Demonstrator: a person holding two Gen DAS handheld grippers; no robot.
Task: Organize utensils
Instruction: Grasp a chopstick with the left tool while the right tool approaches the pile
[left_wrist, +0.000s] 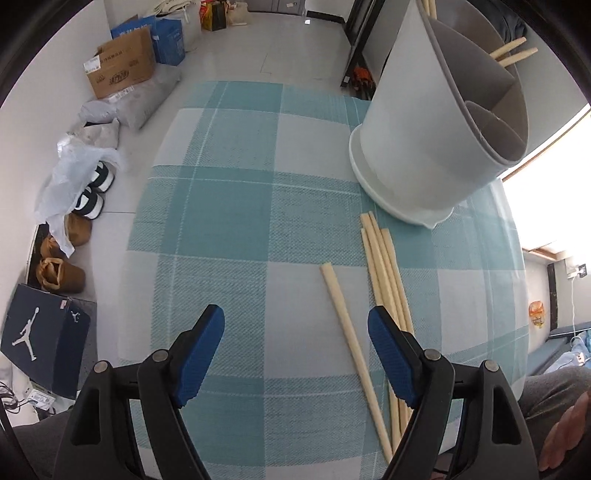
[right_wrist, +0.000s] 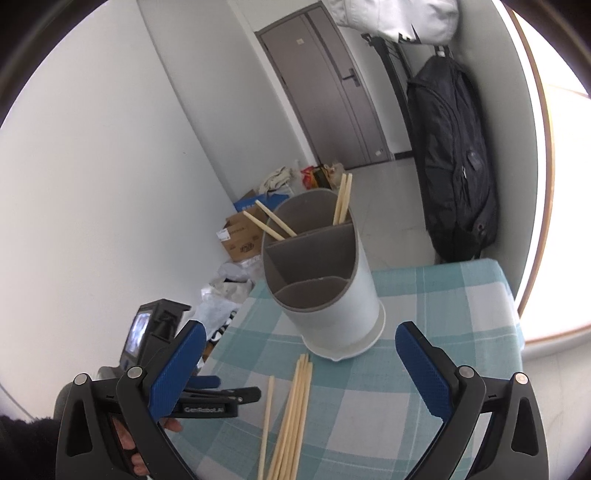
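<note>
A white utensil holder (left_wrist: 424, 147) (right_wrist: 332, 295) with grey dividers stands on the teal checked tablecloth (left_wrist: 236, 221). Chopsticks (right_wrist: 273, 223) lean in its far compartment. Loose chopsticks lie in a bundle (left_wrist: 384, 266) (right_wrist: 295, 413) in front of it. A single chopstick (left_wrist: 351, 339) (right_wrist: 266, 421) lies apart on their left. My left gripper (left_wrist: 295, 312) (right_wrist: 239, 387) points down at the cloth, open. The single chopstick lies between its fingers, nearer the right one, and is not gripped. My right gripper (right_wrist: 300, 328) hovers open and empty, facing the holder.
The table's left edge drops to a floor with cardboard boxes (left_wrist: 122, 70), shoes (left_wrist: 92, 192) and bags. A black backpack (right_wrist: 450, 166) hangs by a door behind the table. A bright window (left_wrist: 546, 177) lies to the right. A person's hand (left_wrist: 565, 432) shows at the lower right.
</note>
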